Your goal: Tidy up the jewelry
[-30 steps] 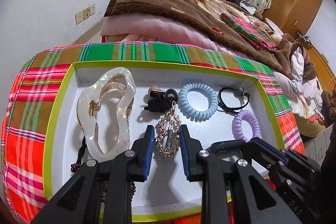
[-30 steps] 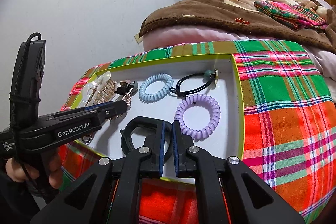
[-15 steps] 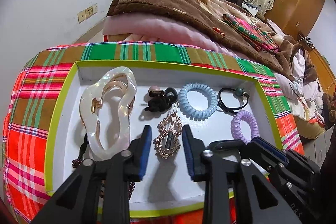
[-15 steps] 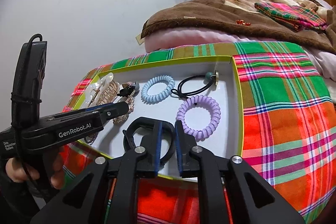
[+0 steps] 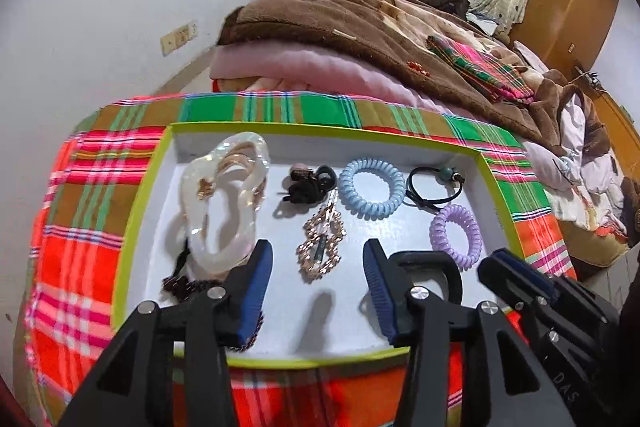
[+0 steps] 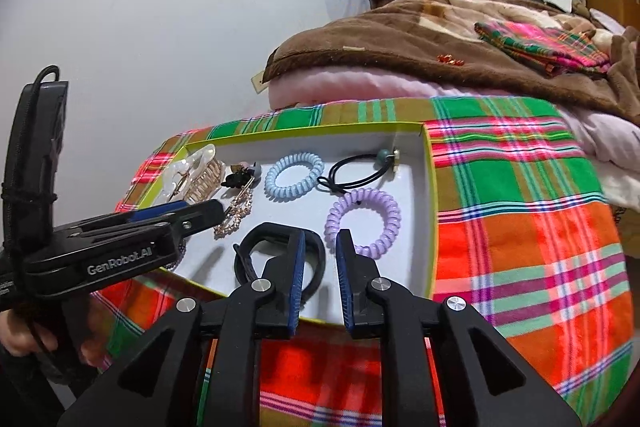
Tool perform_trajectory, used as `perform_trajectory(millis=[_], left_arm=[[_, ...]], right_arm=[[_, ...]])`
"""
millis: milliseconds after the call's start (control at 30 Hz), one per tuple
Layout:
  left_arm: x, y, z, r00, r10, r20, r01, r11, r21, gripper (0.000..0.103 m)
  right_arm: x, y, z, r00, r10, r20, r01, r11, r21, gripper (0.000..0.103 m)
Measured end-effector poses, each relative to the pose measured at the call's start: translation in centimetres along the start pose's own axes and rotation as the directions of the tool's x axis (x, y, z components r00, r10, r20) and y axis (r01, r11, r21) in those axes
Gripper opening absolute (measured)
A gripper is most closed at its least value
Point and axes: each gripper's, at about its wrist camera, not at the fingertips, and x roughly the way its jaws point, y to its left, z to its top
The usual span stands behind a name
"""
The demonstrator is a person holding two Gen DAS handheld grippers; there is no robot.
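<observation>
A white tray with a lime rim (image 5: 132, 227) (image 6: 430, 187) lies on a plaid cloth. In it are a pearly claw clip (image 5: 224, 203), a gold rhinestone clip (image 5: 322, 247) (image 6: 236, 211), a small black clip (image 5: 306, 187), a blue coil tie (image 5: 372, 187) (image 6: 294, 181), a black elastic with a bead (image 5: 434, 185) (image 6: 360, 171), a purple coil tie (image 5: 456, 235) (image 6: 362, 219), a black ring clip (image 6: 280, 259) and a dark bead string (image 5: 188, 285). My left gripper (image 5: 318, 263) is open, just short of the gold clip. My right gripper (image 6: 320, 247) is slightly open and empty above the tray's near edge.
A bed with a brown blanket (image 5: 360, 27) and pink bedding lies behind the tray. A folded plaid cloth (image 6: 540, 43) rests on the blanket. A white wall stands to the left. The plaid cloth (image 6: 520, 227) extends to the right of the tray.
My left gripper has opened wider and pulled back from the gold rhinestone clip, which stays in the tray. My right gripper's jaws have parted slightly.
</observation>
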Motion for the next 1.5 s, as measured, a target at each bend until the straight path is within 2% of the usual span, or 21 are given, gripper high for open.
perform_trajectory(millis=[167,333,433,700,833,1000,1400,1500], left_arm=[[-2.0,-0.3,-1.3,0.998,0.051,0.046,-0.052,0.999,0.004,0.055],[-3.7,-0.6,-2.8,0.993,0.094,0.074,-0.094,0.996,-0.001,0.057],[-4.6,-0.7,-3.6,0.988,0.128,0.089,-0.128,0.992,-0.009,0.063],[-6.7,-0.7,-6.0,0.975,0.179,0.133,-0.177,0.984,-0.031,0.063],[-7.4,-1.0,-7.0,0.961,0.23,0.151,-0.228,0.973,-0.028,0.063],[-7.7,-0.9,-7.6,0.968,0.208,0.143,-0.203,0.978,-0.044,0.063],[-7.9,-0.7,-8.7,0.966,0.228,0.119,-0.222,0.973,-0.062,0.063],[-7.8,-0.5,-8.6,0.971,0.214,0.108,-0.207,0.976,-0.071,0.063]], right_arm=[[-1.6,0.0,-0.4,0.999,-0.043,0.03,0.043,0.999,-0.006,0.036],[-3.0,0.9,-1.1,0.995,-0.083,0.063,0.086,0.995,-0.049,0.036],[-3.7,1.2,-1.7,0.994,-0.094,0.06,0.098,0.993,-0.058,0.037],[-5.6,2.2,-3.0,0.991,-0.107,0.078,0.113,0.992,-0.064,0.038],[-5.9,2.7,-3.5,0.987,-0.136,0.082,0.142,0.987,-0.079,0.038],[-6.1,3.3,-4.1,0.986,-0.147,0.082,0.154,0.984,-0.086,0.038],[-6.6,3.9,-4.5,0.984,-0.153,0.093,0.162,0.982,-0.099,0.038],[-6.4,4.1,-4.6,0.984,-0.152,0.09,0.161,0.981,-0.104,0.038]])
